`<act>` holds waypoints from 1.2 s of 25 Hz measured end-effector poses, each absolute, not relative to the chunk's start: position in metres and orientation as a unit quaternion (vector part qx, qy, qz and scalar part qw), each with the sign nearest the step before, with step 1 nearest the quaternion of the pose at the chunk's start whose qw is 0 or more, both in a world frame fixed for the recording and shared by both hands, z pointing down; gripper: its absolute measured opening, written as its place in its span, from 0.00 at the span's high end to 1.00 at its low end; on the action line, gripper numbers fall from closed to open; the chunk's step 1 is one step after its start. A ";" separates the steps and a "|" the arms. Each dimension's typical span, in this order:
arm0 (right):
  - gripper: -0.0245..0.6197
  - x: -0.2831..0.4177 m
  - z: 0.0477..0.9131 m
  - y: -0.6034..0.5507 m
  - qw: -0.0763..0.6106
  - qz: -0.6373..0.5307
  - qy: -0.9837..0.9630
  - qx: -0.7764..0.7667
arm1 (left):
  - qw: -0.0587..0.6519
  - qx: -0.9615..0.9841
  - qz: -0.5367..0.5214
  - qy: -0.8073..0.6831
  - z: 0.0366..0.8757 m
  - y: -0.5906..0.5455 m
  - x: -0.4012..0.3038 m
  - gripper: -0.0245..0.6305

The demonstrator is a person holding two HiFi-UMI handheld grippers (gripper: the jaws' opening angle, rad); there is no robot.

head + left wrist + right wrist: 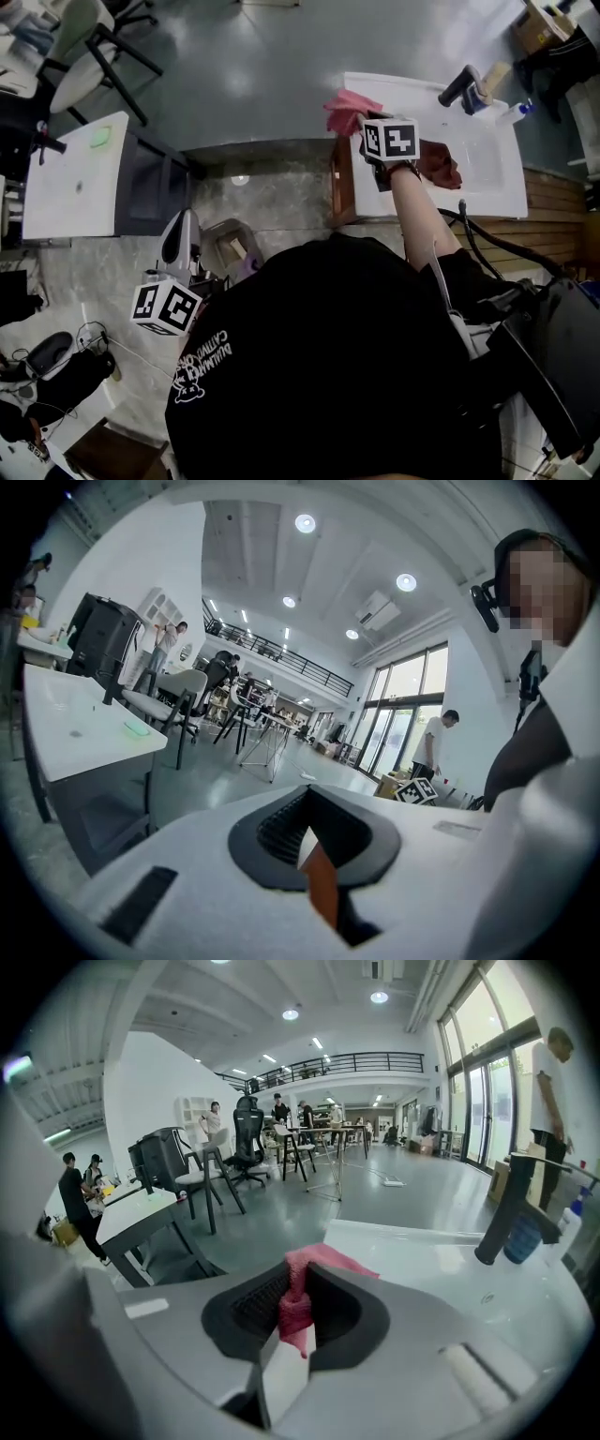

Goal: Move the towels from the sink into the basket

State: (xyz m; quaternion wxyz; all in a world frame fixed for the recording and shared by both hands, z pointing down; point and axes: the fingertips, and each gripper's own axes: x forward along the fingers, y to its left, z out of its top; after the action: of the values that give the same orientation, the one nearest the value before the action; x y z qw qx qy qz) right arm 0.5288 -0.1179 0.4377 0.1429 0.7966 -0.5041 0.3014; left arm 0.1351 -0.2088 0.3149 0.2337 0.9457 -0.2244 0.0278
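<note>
Right tool (295,1321) is pinched tight on the pink towel (352,109). The cloth is bunched between the jaws and held just over the sink's (506,192) left rim, clear of the basin. A second towel, dark red (441,167), lies down in the sink, under the right forearm and on the near side of the faucet (462,86).

Left tool (311,853) hangs well off to the sink's left. Its jaws are together with nothing between them, so it has no part in this carry.

The job now, as I read it, is the carry. Only a fold of the towel is in the jaws and the rest flops loose, so the grip should stay firm. Lift enough for the trailing edge to clear the rim, and swing away smoothly so nothing snags. Hold the release until the towel is right over the basket. I can't say for sure which of the things left of the sink that is.
</note>
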 end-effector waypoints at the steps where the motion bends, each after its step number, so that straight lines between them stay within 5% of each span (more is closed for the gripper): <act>1: 0.86 0.516 0.431 -0.122 0.139 0.298 -0.511 0.794 | 0.236 0.944 0.023 -0.228 0.313 -0.211 0.124 0.96; 30: 0.86 0.096 0.365 -0.212 0.189 0.210 -0.707 0.649 | 0.259 0.901 -0.033 -0.347 0.307 -0.210 -0.211 0.96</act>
State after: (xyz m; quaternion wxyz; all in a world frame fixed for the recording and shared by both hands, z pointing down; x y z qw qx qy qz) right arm 0.0957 -0.2119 0.3647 0.1892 0.6487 -0.7066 0.2101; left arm -0.2105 -0.2099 0.3072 0.2594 0.9006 -0.3472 -0.0331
